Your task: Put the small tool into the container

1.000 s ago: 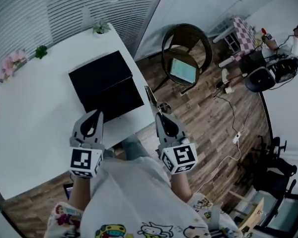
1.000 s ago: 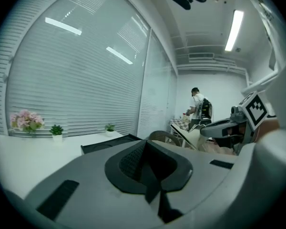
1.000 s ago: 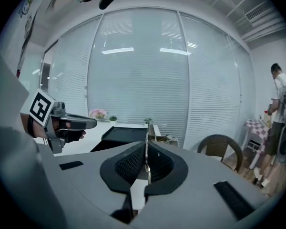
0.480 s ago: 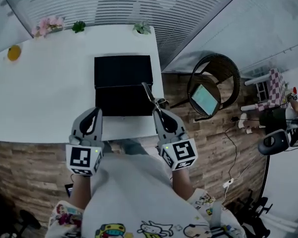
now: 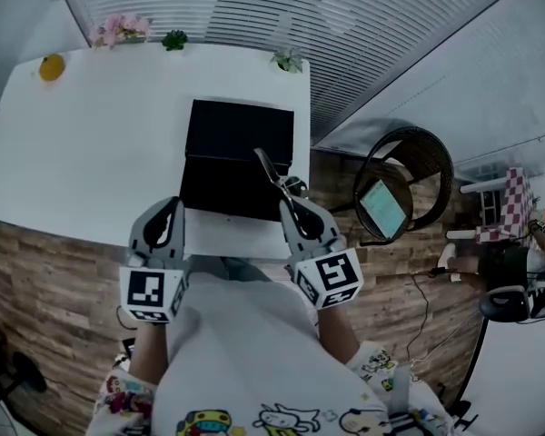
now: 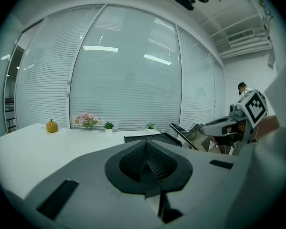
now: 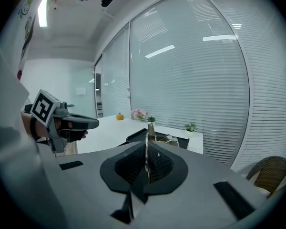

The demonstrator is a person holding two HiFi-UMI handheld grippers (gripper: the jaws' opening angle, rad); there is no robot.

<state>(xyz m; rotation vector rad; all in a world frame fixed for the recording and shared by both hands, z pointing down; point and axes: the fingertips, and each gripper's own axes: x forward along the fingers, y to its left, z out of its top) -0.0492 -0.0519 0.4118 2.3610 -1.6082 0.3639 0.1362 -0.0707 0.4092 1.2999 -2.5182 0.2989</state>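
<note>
Head view: within the last second the white surface [image 5: 100, 153] has swung square to the person. The black rectangular container [image 5: 241, 130] now lies straight ahead. The slim metal tool [image 5: 271, 173], clamped in the right tongs [image 5: 295, 209], reaches over the container's near half. Lowering and release look like what remains. The surface's right edge runs just beside the container, with a wicker chair [image 5: 409, 189] beyond it; bare room lies to the left.

Left gripper view: the left tongs [image 6: 147, 161] are pressed together on nothing.

Right gripper view: the right tongs [image 7: 147, 163] pinch the tool [image 7: 147, 142] upright, with the container [image 7: 138, 136] ahead.
</note>
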